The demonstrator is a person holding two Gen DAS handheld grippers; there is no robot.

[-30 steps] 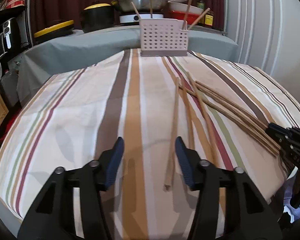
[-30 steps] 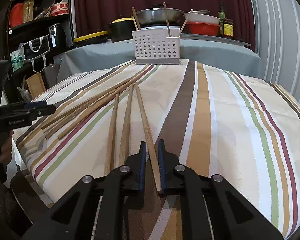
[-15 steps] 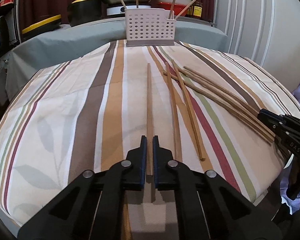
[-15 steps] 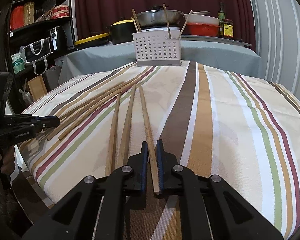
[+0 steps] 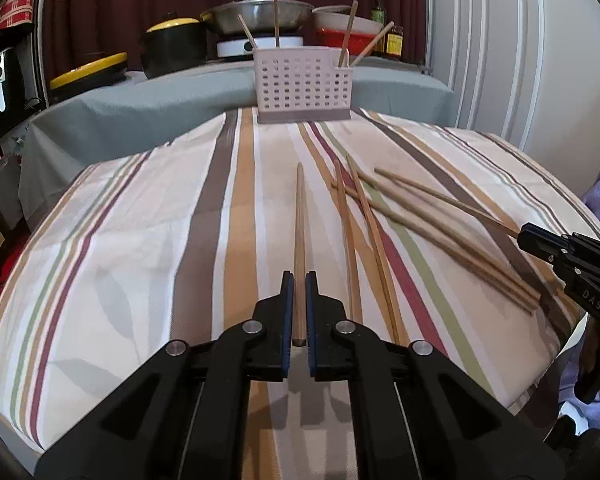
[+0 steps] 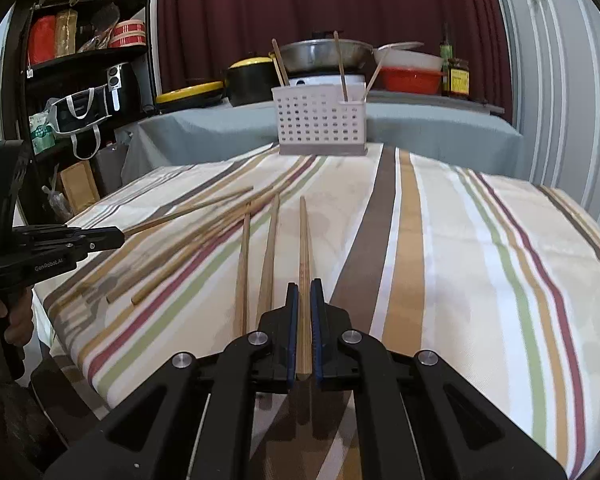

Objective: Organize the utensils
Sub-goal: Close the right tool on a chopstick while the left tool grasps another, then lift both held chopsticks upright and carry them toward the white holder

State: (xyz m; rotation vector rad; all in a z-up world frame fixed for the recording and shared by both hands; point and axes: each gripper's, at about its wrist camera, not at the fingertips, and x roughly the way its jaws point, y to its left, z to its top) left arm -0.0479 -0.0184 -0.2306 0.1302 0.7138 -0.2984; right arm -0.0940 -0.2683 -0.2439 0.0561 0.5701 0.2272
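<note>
The left gripper [image 5: 299,312] has clamped a chopstick [image 5: 299,240] on the striped cloth [image 5: 140,260]; the right gripper [image 6: 305,328] still grips another [image 6: 304,256]; both seem ready for the basket [image 5: 303,84].

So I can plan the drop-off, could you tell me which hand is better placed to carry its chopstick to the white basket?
Left, marginally: the left gripper is shut on a chopstick pointing at the middle of the basket; the right gripper holds a second chopstick aimed at its left half.
</note>
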